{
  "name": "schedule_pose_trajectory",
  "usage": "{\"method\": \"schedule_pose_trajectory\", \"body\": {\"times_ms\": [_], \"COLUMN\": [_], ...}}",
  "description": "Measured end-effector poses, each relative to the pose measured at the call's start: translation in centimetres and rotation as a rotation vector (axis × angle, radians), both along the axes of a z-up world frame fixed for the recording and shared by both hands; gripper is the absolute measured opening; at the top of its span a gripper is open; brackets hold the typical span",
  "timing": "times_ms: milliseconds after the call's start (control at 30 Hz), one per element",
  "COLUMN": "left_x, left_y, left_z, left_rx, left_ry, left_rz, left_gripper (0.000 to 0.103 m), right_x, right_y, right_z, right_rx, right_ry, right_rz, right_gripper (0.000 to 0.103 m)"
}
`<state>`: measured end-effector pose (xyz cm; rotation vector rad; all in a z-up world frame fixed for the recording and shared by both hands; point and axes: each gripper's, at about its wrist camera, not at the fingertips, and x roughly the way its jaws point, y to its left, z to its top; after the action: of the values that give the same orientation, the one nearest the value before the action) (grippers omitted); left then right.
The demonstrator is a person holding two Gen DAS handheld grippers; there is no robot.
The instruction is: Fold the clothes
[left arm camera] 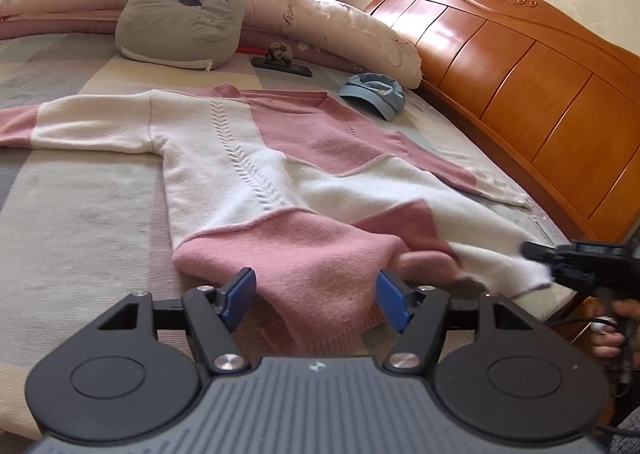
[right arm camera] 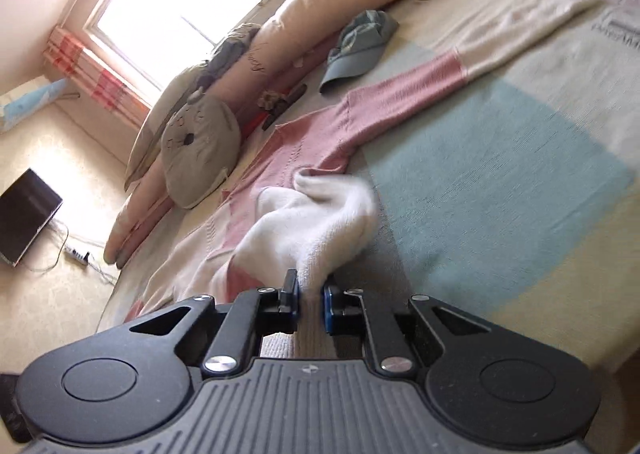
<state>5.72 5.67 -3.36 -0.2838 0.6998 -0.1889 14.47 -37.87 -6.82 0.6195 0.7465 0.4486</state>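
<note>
**Sweater hem gripped at right**

The pink-and-white sweater (left arm camera: 256, 174) is lying flat on the bed (left arm camera: 80, 214), its long axis running from the hem beside me toward the neckline at the pillows (left arm camera: 180, 18). My right gripper (right arm camera: 311, 294) is pinching the white hem corner. My left gripper (left arm camera: 316, 294) is hovering spread around the pink hem.

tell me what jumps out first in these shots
A pink and white sweater lies spread across the bed, with the right tongs shut on its white hem corner. The left tongs hang open over the pink hem. A blue cap sits near the wooden headboard.
</note>
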Motion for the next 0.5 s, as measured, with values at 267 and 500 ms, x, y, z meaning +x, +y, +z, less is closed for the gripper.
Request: {"method": "schedule_pose_trajectory", "body": {"times_ms": [267,500], "left_x": [-0.1,1.7], "left_y": [1.4,2.9], "left_z": [0.0,-0.2], "left_rx": [-0.012,-0.044], "left_ry": [0.008,0.03], "left_rz": [0.042,0.07], "left_gripper": [0.067,0.071], "right_x": [-1.1,-0.4], "right_y": [-0.8,0.2], "right_z": [-1.0,0.3], "right_rx": [-0.224,-0.212], "right_ry": [0.123,0.067], "right_rz": [0.005,-0.035], "right_gripper": [0.026,0.067]}}
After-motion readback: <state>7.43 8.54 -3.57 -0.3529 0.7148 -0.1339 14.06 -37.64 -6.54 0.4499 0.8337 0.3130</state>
